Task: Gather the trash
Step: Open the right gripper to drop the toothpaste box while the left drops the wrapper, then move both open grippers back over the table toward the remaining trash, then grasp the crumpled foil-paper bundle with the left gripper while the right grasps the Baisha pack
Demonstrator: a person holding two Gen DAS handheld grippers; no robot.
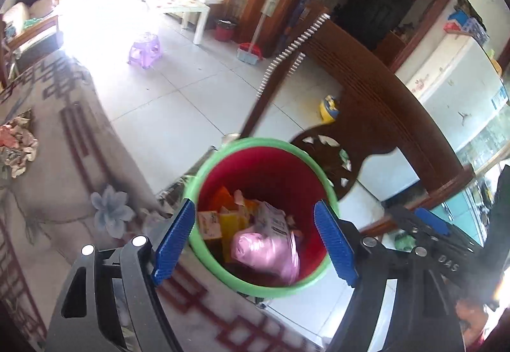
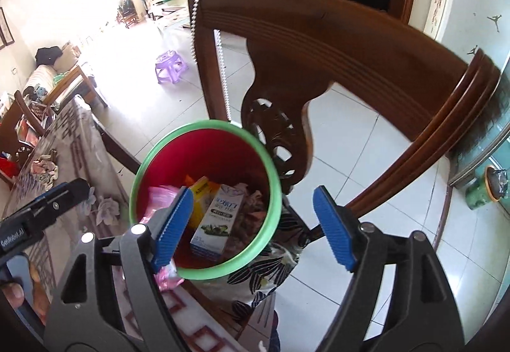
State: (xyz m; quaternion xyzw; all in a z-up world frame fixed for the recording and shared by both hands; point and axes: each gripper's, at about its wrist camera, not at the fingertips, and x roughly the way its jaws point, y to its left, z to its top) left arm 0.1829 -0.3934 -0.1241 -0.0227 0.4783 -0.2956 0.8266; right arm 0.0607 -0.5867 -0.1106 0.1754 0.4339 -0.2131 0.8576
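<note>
The red bin (image 1: 264,167) with its green rim sat on the seat of a carved wooden chair (image 1: 376,103), hard against the edge of the table (image 1: 63,161). In it I could see a pink plastic bag (image 1: 267,251), a white carton (image 2: 216,224) with printed lettering standing on end against the wall, yellow and orange packets (image 1: 228,218), and some crumpled scraps I could not identify.

My left gripper (image 1: 255,240) hung above the bin's mouth, its blue pads (image 1: 173,239) spread wide with nothing between them; the rim showed in the gap. My right gripper (image 2: 253,231) was beside it over the same bin, likewise spread wide and empty, its left pad (image 2: 172,229) overlapping the near rim in view. The right gripper's body also showed at the right edge of the left camera, and the left gripper's at the left edge of the right camera, so the two were close together.

The chair's seat carried a cushion (image 2: 264,269) with a dark leaf pattern under the bin. The table wore a floral cloth with a red border, and a crumpled wad of paper (image 1: 16,145) lay on it well away from the bin. Beyond, on the pale tiled floor (image 1: 178,103), stood a small purple stool (image 1: 145,49), and a low white table (image 1: 188,8) stood farther back.
</note>
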